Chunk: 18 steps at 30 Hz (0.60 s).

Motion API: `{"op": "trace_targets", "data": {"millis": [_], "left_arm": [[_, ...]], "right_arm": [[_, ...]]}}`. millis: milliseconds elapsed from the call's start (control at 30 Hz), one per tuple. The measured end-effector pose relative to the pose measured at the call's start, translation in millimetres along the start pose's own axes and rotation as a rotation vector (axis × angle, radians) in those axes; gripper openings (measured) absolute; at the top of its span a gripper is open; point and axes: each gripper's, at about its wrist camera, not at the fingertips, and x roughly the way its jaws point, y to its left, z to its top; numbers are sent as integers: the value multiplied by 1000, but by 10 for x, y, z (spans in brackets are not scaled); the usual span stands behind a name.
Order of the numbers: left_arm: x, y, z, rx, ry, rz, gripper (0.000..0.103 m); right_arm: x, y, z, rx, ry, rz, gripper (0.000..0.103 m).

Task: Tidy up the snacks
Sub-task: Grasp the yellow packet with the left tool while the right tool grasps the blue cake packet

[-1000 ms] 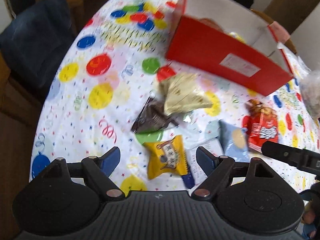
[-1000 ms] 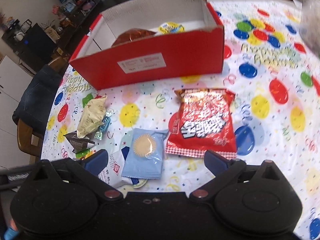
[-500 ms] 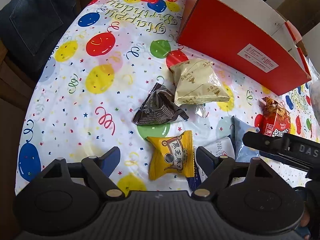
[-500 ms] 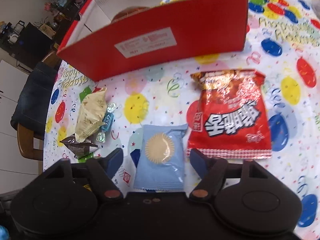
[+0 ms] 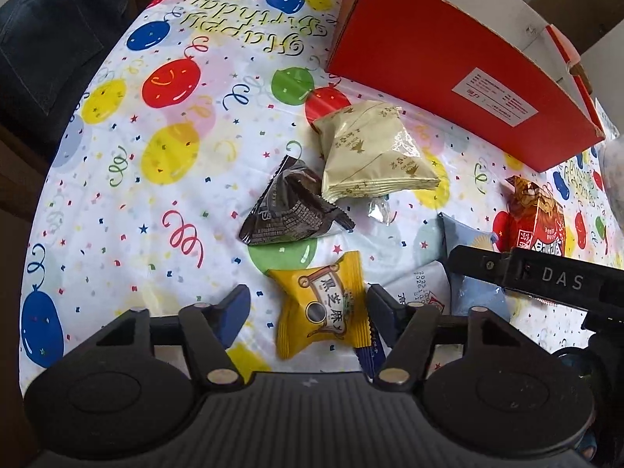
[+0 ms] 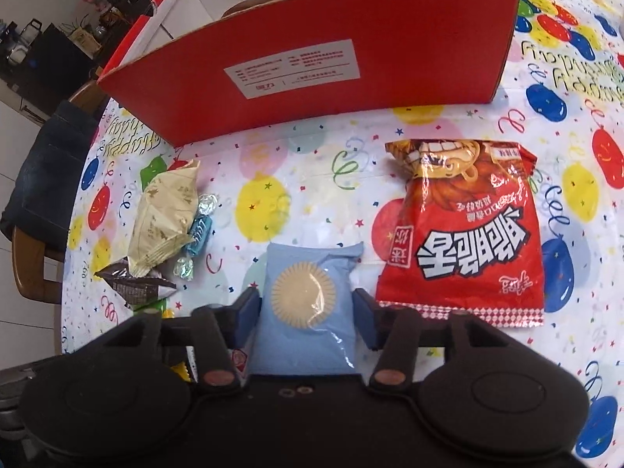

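Note:
My left gripper (image 5: 310, 312) points down at a yellow snack packet (image 5: 323, 308) lying between its closing jaws; the right finger touches the packet's edge, while a gap remains at the left finger. My right gripper (image 6: 306, 312) is closing on a light blue packet (image 6: 304, 296), with both pads against its sides. The red cardboard box (image 6: 312, 78) stands open beyond the snacks. A red noodle bag (image 6: 464, 241) lies right of the blue packet. A beige packet (image 5: 370, 152) and a dark brown packet (image 5: 288, 210) lie further out.
A blue wrapped candy (image 6: 199, 234) sits beside the beige packet. A white sachet (image 5: 421, 284) lies under the yellow packet's right side. A chair draped with denim (image 5: 50, 39) stands past the table's left edge. The balloon tablecloth (image 5: 163, 156) covers the table.
Both grippers have come down closer to the table and their jaws have narrowed. The right fingers now sit against the blue packet's sides; the left fingers flank the yellow packet more tightly.

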Motion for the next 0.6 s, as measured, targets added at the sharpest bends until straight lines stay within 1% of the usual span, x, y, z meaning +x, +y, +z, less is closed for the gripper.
{"op": "trace_targets", "data": {"millis": [33, 100, 167, 433, 600], "left_arm": [[0, -10, -2, 10, -2, 10, 58], [-1, -41, -10, 35, -5, 34, 49], [-7, -44, -19, 44, -8, 37, 45], [-58, 98, -24, -10, -9, -10, 40], [-104, 186, -39, -38, -12, -41, 31]], "right_arm": [[-3, -4, -3, 0, -2, 0, 48], [-6, -7, -8, -1, -6, -2, 47], [-5, -9, -12, 0, -9, -3, 46], [-130, -94, -70, 22, -29, 23, 45], [-236, -152, -148, 42, -34, 47, 45]]}}
